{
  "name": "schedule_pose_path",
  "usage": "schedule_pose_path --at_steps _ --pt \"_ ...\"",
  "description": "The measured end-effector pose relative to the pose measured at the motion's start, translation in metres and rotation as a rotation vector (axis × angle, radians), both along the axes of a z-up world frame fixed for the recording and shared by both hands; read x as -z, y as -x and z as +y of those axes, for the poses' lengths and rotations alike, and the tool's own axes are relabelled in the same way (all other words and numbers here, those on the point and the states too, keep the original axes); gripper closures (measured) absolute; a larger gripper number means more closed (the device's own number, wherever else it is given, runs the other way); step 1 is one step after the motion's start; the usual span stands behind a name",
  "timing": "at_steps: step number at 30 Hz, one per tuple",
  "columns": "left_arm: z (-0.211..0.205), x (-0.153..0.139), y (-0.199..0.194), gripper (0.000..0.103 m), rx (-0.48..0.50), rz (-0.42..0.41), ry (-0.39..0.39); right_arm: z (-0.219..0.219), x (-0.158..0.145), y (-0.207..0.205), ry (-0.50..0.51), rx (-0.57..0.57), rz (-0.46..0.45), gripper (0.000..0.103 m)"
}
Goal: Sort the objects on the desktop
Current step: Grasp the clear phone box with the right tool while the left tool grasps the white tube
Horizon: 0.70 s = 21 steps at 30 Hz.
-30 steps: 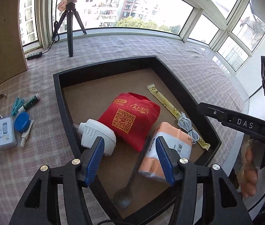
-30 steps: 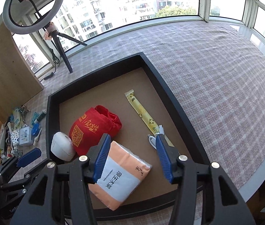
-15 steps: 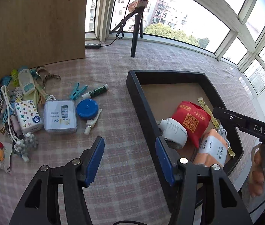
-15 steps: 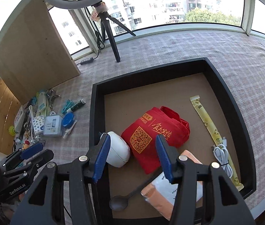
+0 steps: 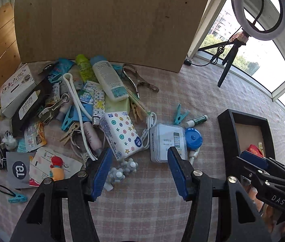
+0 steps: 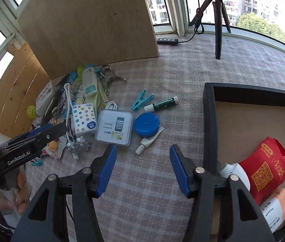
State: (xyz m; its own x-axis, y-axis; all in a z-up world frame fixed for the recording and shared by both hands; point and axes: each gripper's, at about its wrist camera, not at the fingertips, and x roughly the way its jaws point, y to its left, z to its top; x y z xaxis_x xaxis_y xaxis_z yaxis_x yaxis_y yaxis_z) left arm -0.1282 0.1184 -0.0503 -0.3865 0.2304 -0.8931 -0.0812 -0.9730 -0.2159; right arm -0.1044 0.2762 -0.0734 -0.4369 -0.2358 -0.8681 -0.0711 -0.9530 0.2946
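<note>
Both claws were empty when I checked. My left gripper stood wide with only checked cloth between its blue pads; my right gripper was opening, also with nothing between the pads.

Things left to sort lay in a heap on the tablecloth, ahead of both claws and against the wooden board. Nearest the left claw, just beyond its pads: the spotted tissue pack, long axis running away from me and leaning left, and the clear plastic case beside it on the right, lying flat and roughly square. From the right claw the same case sat just ahead and slightly left, with the blue round tape measure touching or nearly touching its right side and a small white tube below that.

Black tray lay to the right of the heap, already holding a red bag, a white rounded item and an orange tissue pack.

Judgement: the right claw was nearer the tray and the tape measure; the left was nearer the tissue pack. Either could reach the case. For the tissue pack, I would close across its short sides.
</note>
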Motion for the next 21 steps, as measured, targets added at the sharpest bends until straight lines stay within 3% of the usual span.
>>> schedule_pose_path --at_steps 6,21 --pt "-0.006 0.026 0.029 0.049 -0.035 -0.07 -0.013 -0.03 0.034 0.036 0.068 -0.018 -0.083 0.047" --pt "-0.01 0.066 0.053 0.051 -0.061 -0.164 -0.078 -0.059 0.074 0.074 0.033 -0.054 -0.174 0.04"
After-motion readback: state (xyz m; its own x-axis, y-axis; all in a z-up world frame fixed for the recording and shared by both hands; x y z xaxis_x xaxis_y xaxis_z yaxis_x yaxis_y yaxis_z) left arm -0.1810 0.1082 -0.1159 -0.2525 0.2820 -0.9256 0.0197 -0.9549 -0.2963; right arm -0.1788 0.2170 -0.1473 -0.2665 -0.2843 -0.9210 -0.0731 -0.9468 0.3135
